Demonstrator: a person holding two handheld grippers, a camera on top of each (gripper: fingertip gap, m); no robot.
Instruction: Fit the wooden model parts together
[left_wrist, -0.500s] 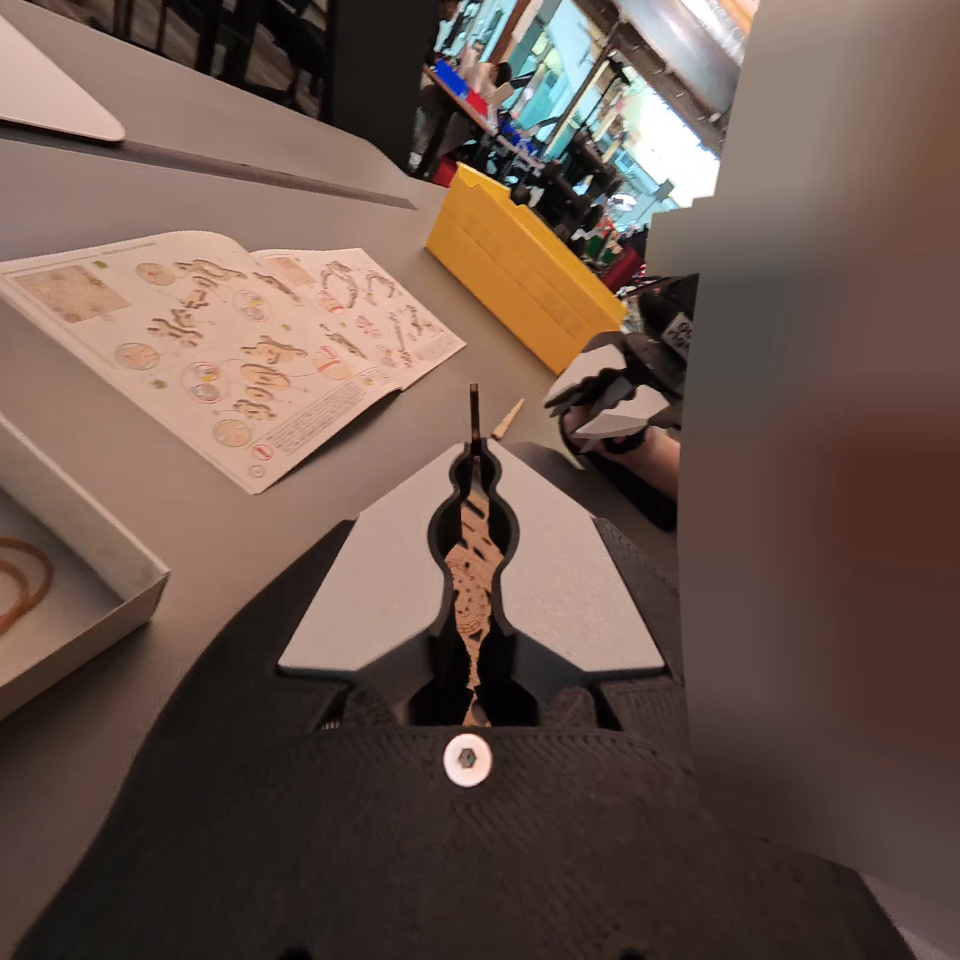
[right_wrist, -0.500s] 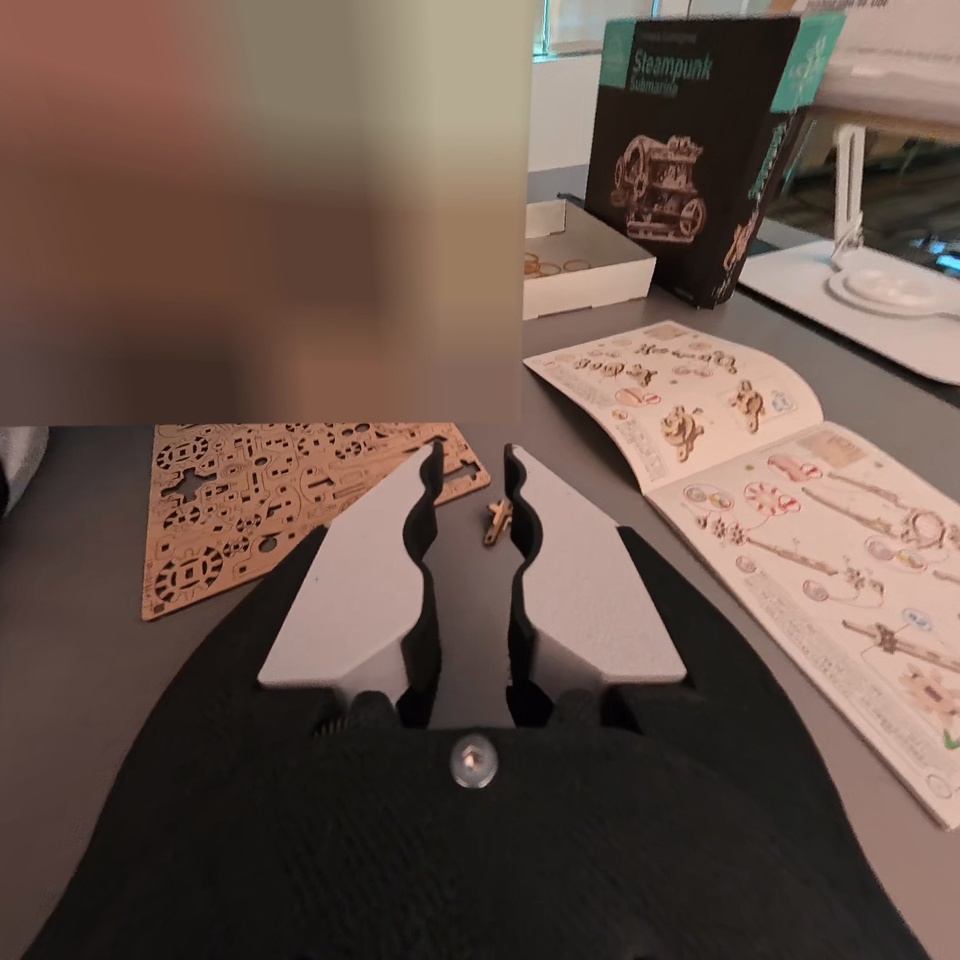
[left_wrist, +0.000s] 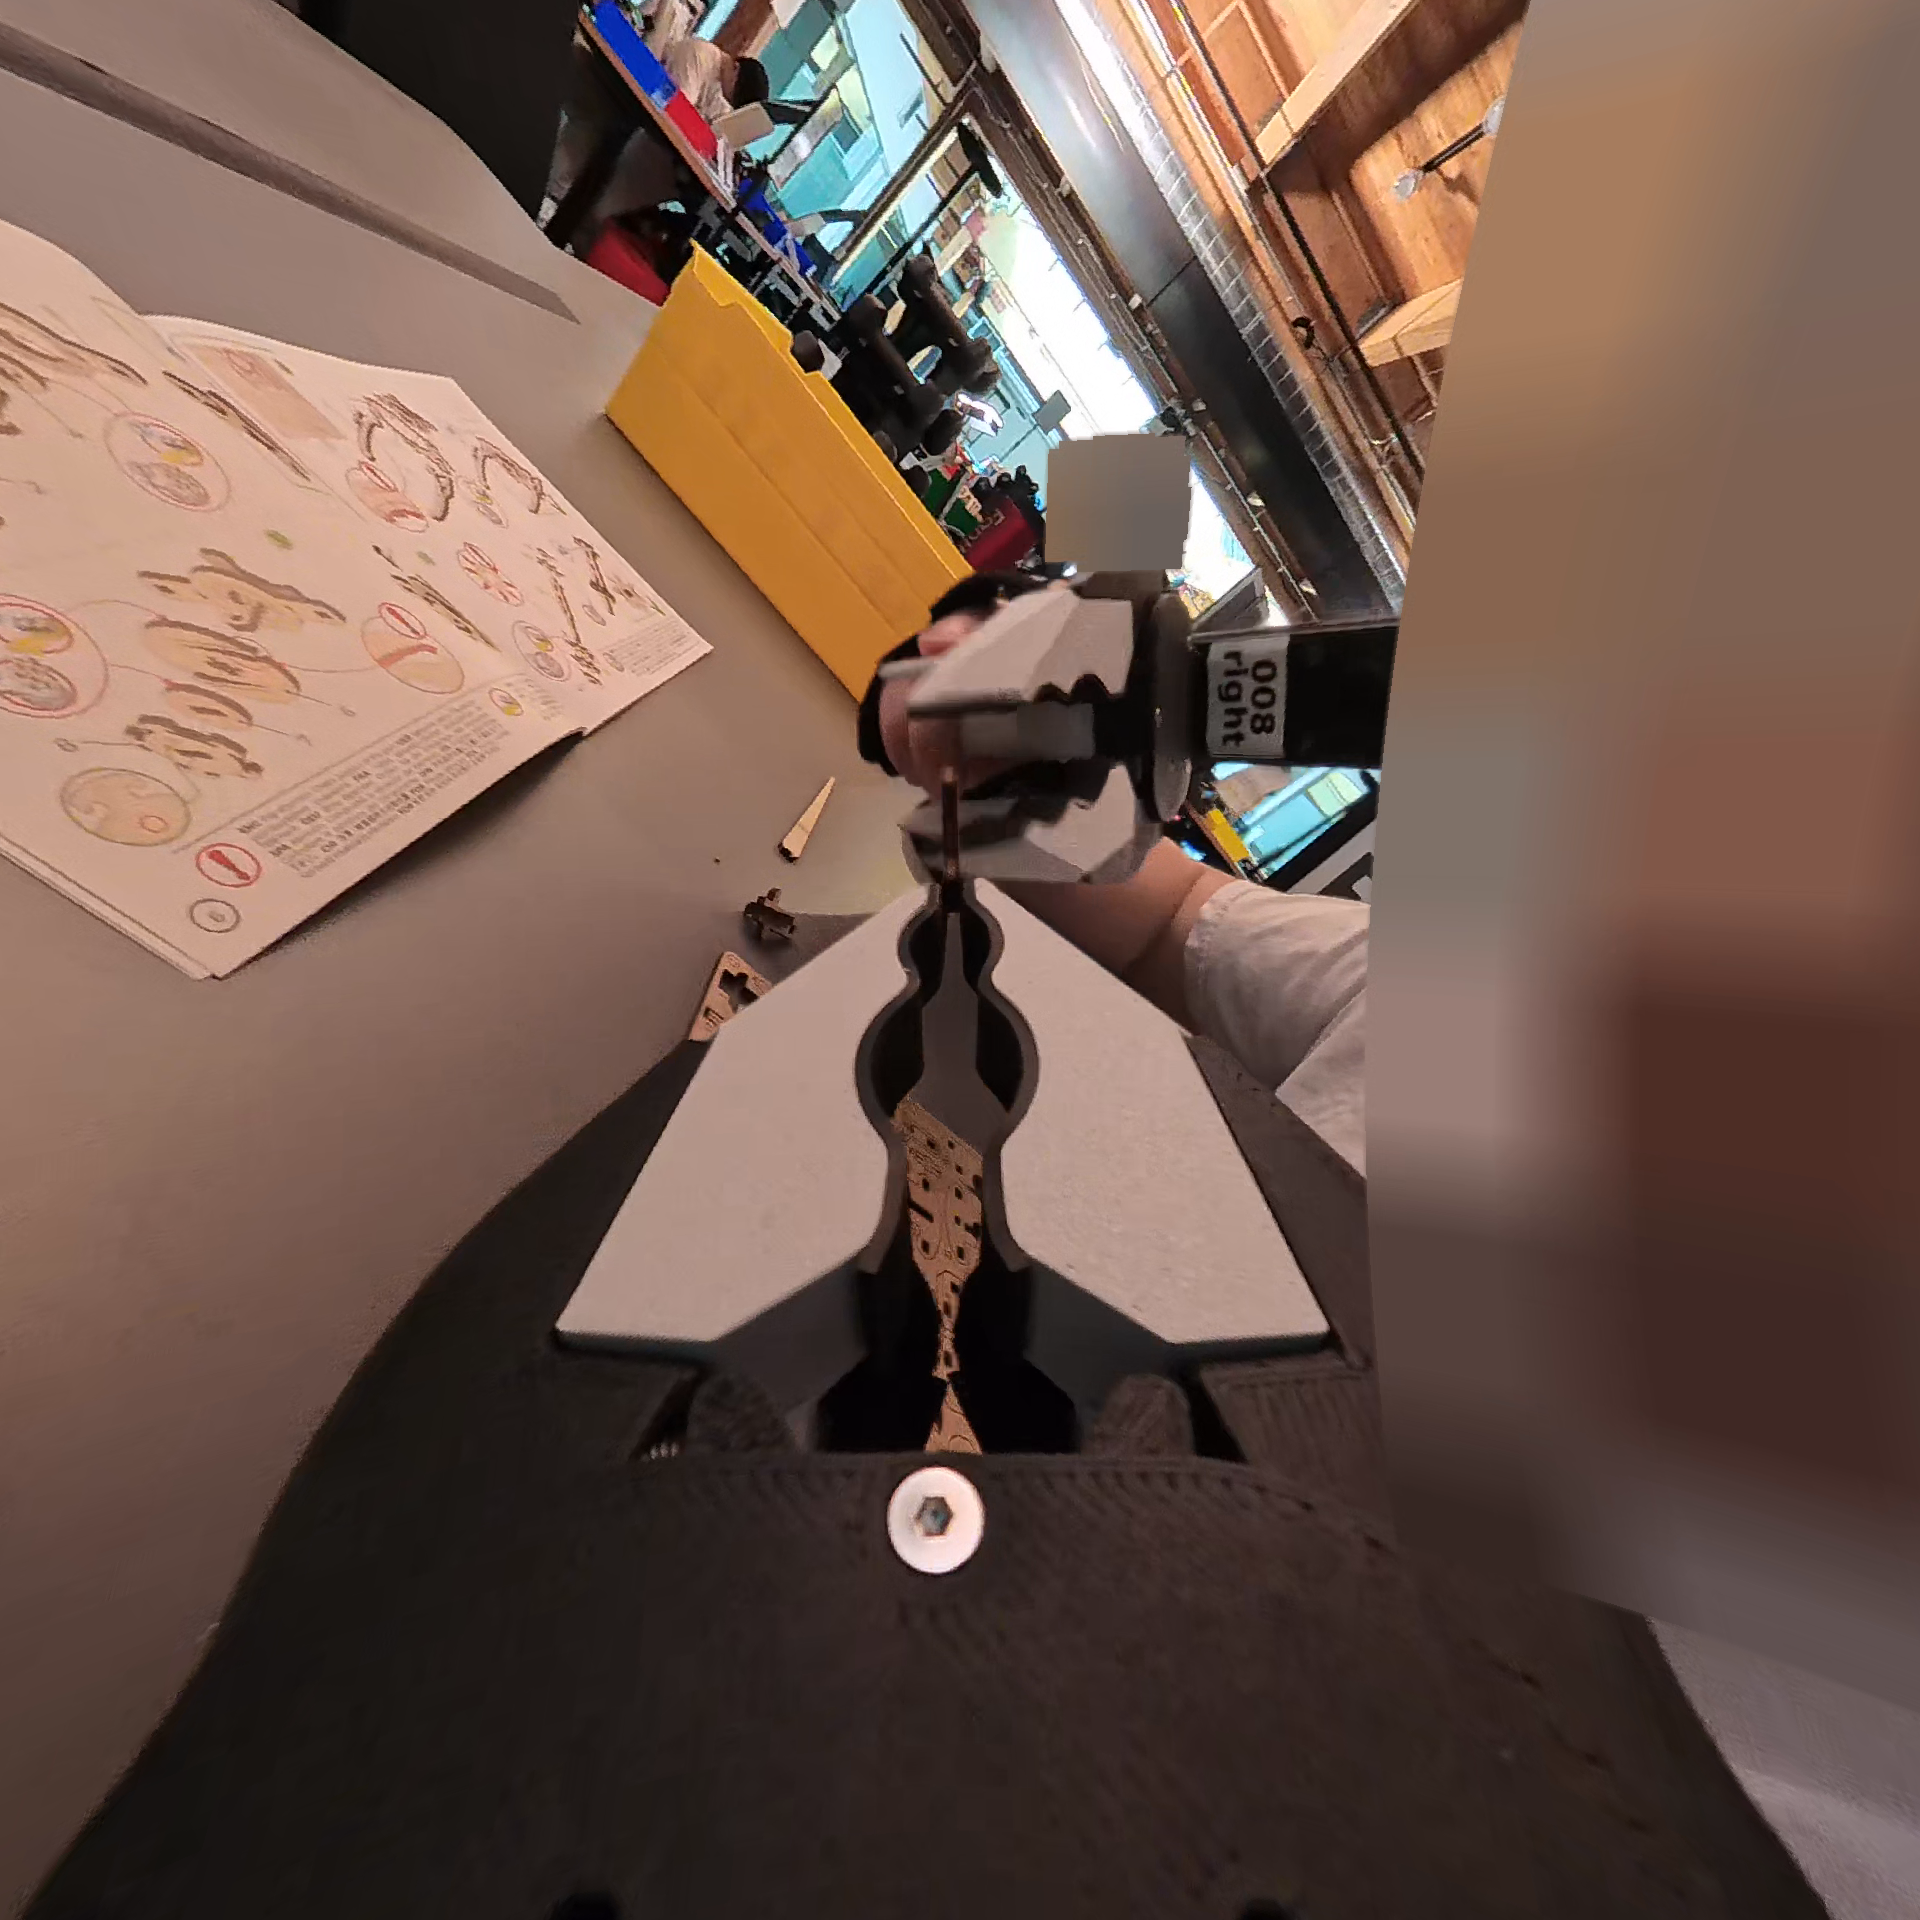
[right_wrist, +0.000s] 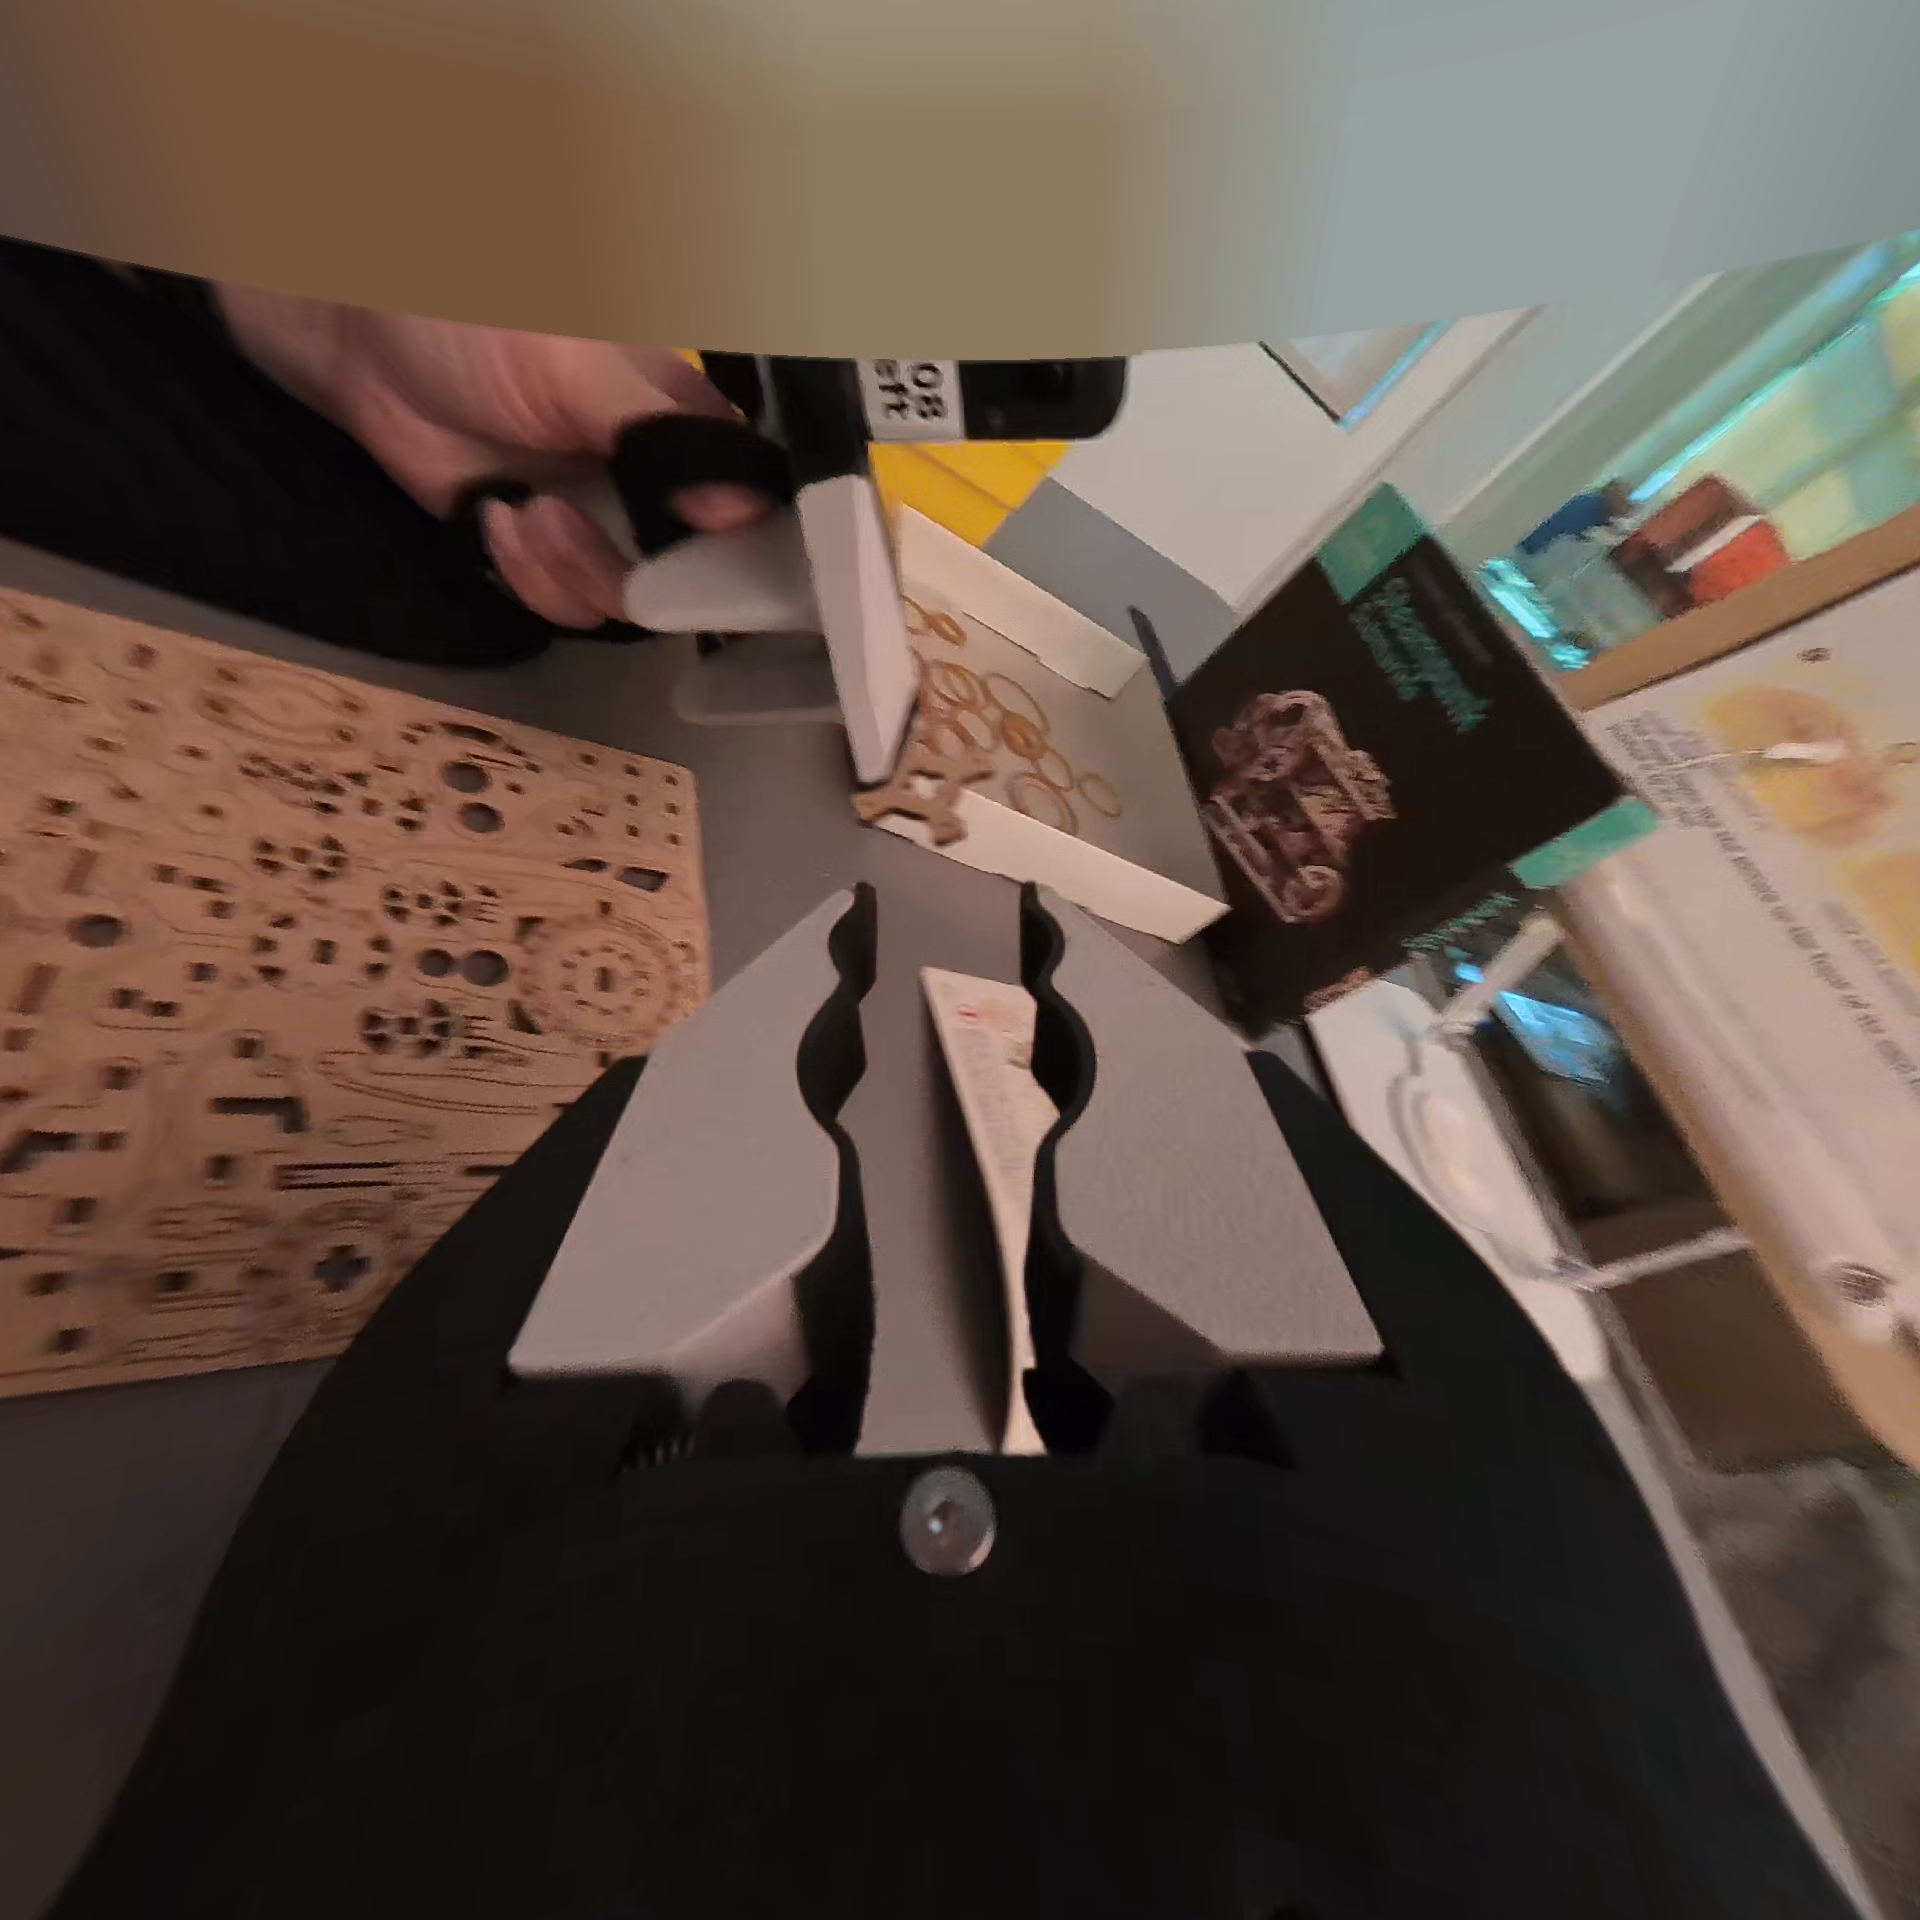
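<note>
Grey desk (left_wrist: 312, 1195) fills the lower left of both views, with a bright workshop blurred beyond its far edge. At the centre of the left wrist view the left tongs (left_wrist: 948, 914) are pressed together on a thin wooden part (left_wrist: 949, 831), seen edge-on as a dark strip rising past the tips; in the right wrist view the same part (right_wrist: 920, 795) shows as a small lobed cut-out held at the tip of those tongs (right_wrist: 883, 764), above centre. The right tongs (right_wrist: 943, 904) stand spread with nothing between them — in the left wrist view they (left_wrist: 935, 769) sit just behind the raised part, though whether they touch it is unclear. A fretted wooden sheet (right_wrist: 312, 956) lies flat at the left. Small loose pieces (left_wrist: 769, 914) and a pale wedge (left_wrist: 808, 821) lie on the desk near centre. An open booklet (left_wrist: 312, 623) covers the left, a yellow bin (left_wrist: 779, 457) sits above it. A white tray of rings (right_wrist: 1039, 748) and a dark box (right_wrist: 1382, 769) stand at upper right.
</note>
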